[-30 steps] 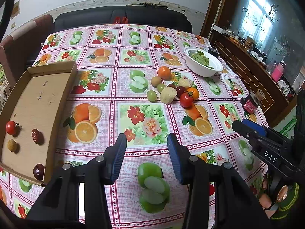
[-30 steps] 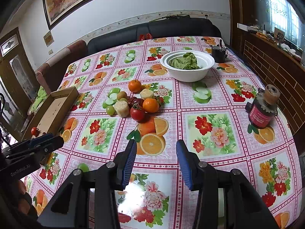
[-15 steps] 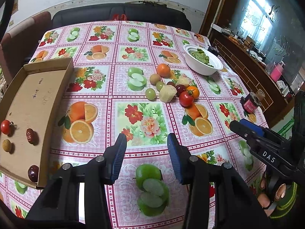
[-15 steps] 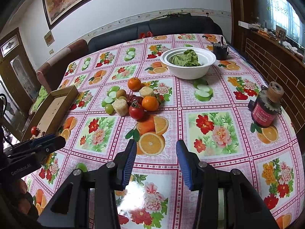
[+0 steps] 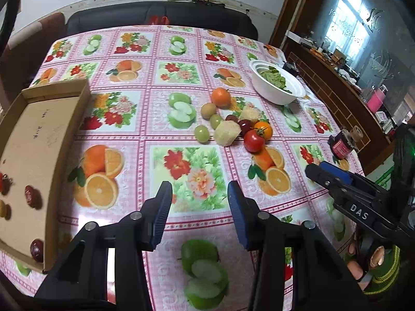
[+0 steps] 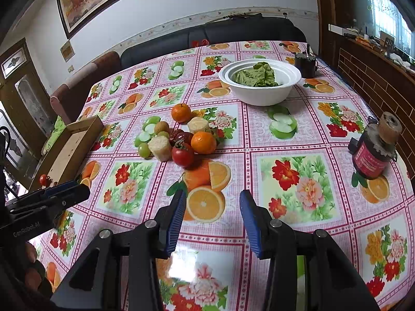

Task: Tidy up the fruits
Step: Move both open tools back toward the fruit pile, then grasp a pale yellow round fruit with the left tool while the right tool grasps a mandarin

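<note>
Nearest the cameras, both grippers hung over the printed tablecloth (image 6: 298, 140) with nothing between their blue pads. The left gripper (image 5: 199, 202) stood with its jaws parted and empty, above bare cloth and touching no fruit. The right gripper (image 6: 212, 212) was likewise spread, holding nothing, its tips short of the pile.

To the left lay the cardboard tray (image 5: 39, 129), already carrying a few small pieces (a little red tomato and some dark, date-like fruits near its near end).

Further out, at mid-table, sat the fruit pile (image 6: 179, 137), well apart from both grippers and from the tray. Closest in it was the red tomato (image 6: 182, 155); it was probably light but thin-skinned and smooth, so it would want a gentle pinch across its widest part, clear of the stem. Touching it were a pale cut chunk (image 6: 162, 147), seemingly stiff and fibrous and easy to grip on its flat sides, and an orange (image 6: 203, 142), firm enough for a surer squeeze. The green grapes (image 6: 144, 150) at the pile's left edge looked small, slick and likely to roll or burst. A second orange (image 6: 181, 112) sat at the back.

Beyond stood a white bowl (image 6: 259, 96) of greens, and off to the right a dark jar (image 6: 373, 153).
</note>
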